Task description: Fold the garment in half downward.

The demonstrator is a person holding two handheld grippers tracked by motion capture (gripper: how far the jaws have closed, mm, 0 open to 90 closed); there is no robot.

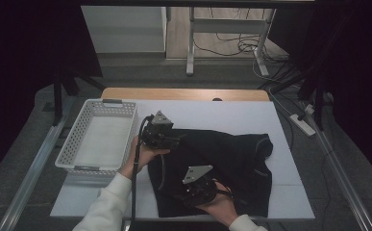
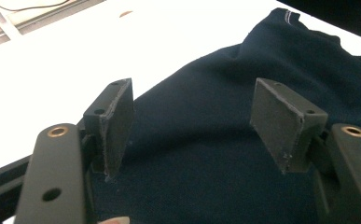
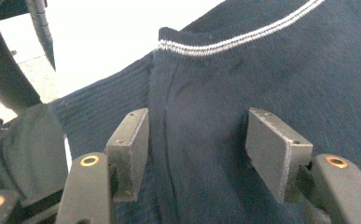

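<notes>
The left tongs stand with their jaws wide apart, nothing between the pads, poised just over the dark navy shirt; in the left gripper view the cloth runs from the lower middle up to the upper right of the frame, with the white bench across the upper left. In the high view these left tongs sit at the centre of the frame, at the shirt's upper left edge, held by a hand in a white sleeve that comes up from the bottom left. The right tongs are likewise open, jaws well apart, with the shirt's ribbed fabric and a seam running between them; whether the pads touch the cloth is hard to tell from this angle. A hem with two thin white stripes crosses the upper part of the right gripper view. In the high view the right tongs lie at the lower middle of the frame, over the shirt's lower left part, near the bench's near edge. The shirt is spread, somewhat rumpled, across the centre and right of the bench. A white perforated basket stands at the left of the frame, just beside the left hand and apart from the shirt.
</notes>
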